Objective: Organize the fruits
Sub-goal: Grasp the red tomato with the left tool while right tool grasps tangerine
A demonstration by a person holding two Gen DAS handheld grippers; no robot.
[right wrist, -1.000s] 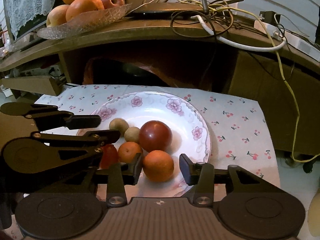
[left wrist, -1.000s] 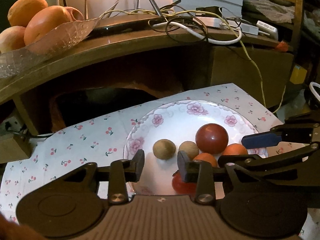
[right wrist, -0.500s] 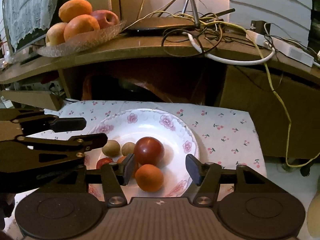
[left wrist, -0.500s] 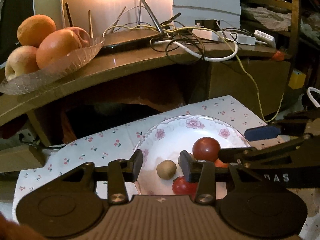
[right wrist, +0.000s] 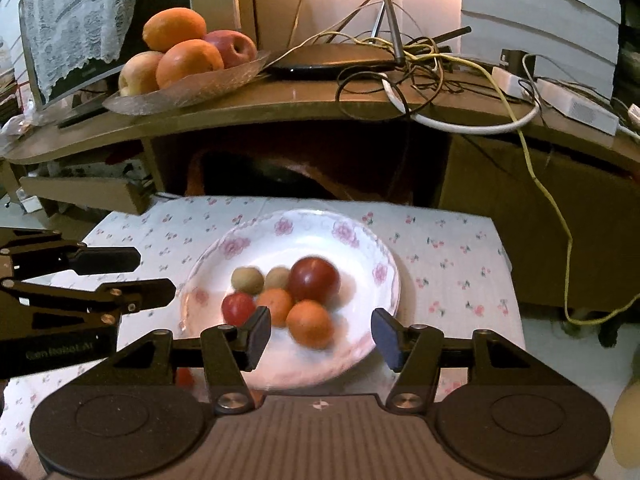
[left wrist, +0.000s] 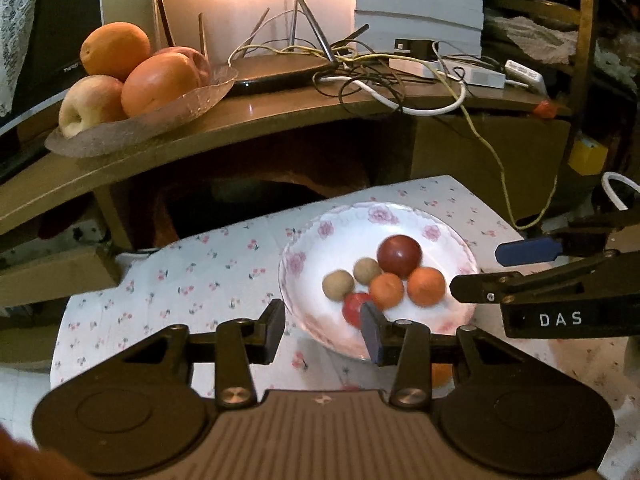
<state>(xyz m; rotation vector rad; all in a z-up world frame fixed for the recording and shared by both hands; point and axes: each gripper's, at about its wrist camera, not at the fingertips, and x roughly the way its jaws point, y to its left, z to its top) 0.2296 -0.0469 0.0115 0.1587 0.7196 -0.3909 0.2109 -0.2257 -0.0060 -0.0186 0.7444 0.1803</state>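
The fruits (right wrist: pixel 296 296) were left clustered on the flowered plate (right wrist: pixel 360 236) as both the left gripper (left wrist: pixel 324 330) and right gripper (right wrist: pixel 320 338), jaws apart and empty, were drawn back from it, suggesting nothing had yet been picked.

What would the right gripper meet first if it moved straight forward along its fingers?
Probably the nearest orange fruit on the floral plate: it lies between the open right gripper fingers, though depth is uncertain.
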